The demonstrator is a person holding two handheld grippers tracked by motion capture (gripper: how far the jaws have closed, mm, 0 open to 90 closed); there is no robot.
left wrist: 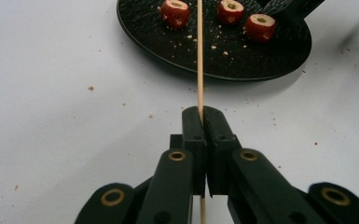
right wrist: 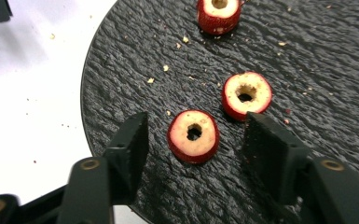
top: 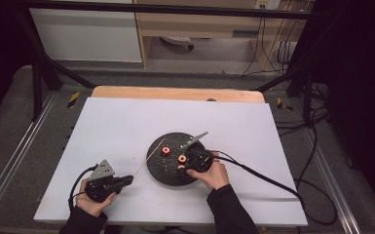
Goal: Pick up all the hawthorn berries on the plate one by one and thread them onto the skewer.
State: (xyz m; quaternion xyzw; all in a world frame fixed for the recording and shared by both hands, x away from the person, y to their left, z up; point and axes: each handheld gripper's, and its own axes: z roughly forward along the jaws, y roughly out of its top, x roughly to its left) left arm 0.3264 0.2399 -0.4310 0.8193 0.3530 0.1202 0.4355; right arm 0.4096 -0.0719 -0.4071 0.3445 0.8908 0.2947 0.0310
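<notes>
A black round plate point(top: 168, 173) sits on the white table and carries three cored red fruit pieces point(top: 165, 151). My left gripper point(left wrist: 203, 114) is shut on a thin wooden skewer point(left wrist: 199, 56) that points over the plate's edge point(left wrist: 242, 65) between the pieces. It rests at the front left point(top: 126, 180). My right gripper point(right wrist: 196, 126) hovers low over the plate point(right wrist: 121, 70), jaws apart. The nearest fruit piece point(right wrist: 193, 140) lies between them with a gap on each side. A second piece point(right wrist: 246, 95) lies just beyond the right jaw, and a third point(right wrist: 219, 14) is farther off.
Crumbs point(right wrist: 165, 67) are scattered on the plate and on the white table top point(top: 117, 126). A wooden strip point(top: 175, 92) runs along the table's far edge. The right gripper's cable point(top: 272, 183) trails off to the right. Metal frame bars point(top: 39, 83) stand at the back.
</notes>
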